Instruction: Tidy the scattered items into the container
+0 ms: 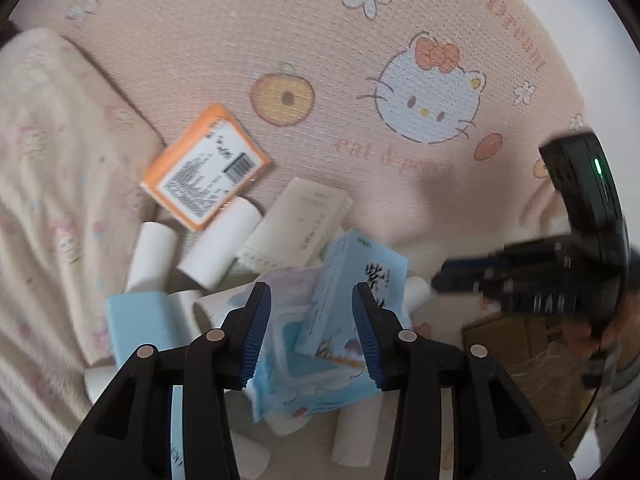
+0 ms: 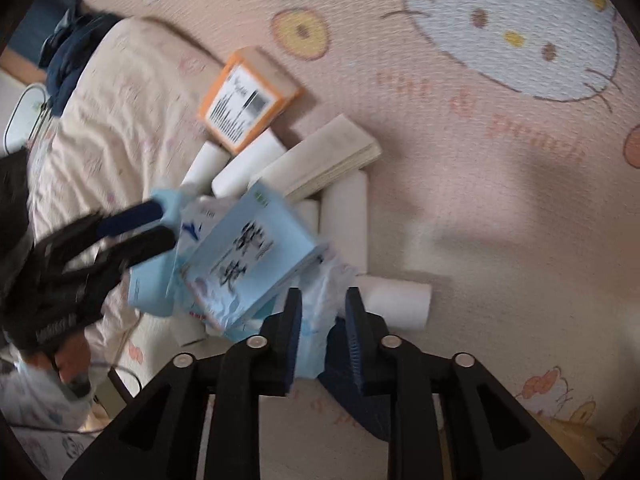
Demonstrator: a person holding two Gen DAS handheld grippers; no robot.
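A heap of items lies on the pink cartoon-cat sheet [image 1: 360, 20]. In it are an orange box [image 1: 206, 166], a beige box [image 1: 300, 216], several white rolls [image 1: 216, 240], a light blue case [image 1: 140, 320], a blue wipes pack [image 1: 292, 360] and a tilted light blue box [image 1: 352, 292]. My left gripper [image 1: 310, 332] stands open over the light blue box and the pack, with its pads off them. My right gripper [image 2: 322, 332] is narrowly open, and the crinkled edge of the wipes pack [image 2: 320, 312] sits between its jaws. The light blue box [image 2: 248, 256] is blurred.
A cream quilt [image 1: 48, 200] is bunched along the left side of the heap. A brown cardboard box [image 1: 520, 344] shows at the lower right of the left wrist view, behind the right gripper [image 1: 444, 276]. A person's patterned sleeve [image 2: 32, 412] is at the lower left.
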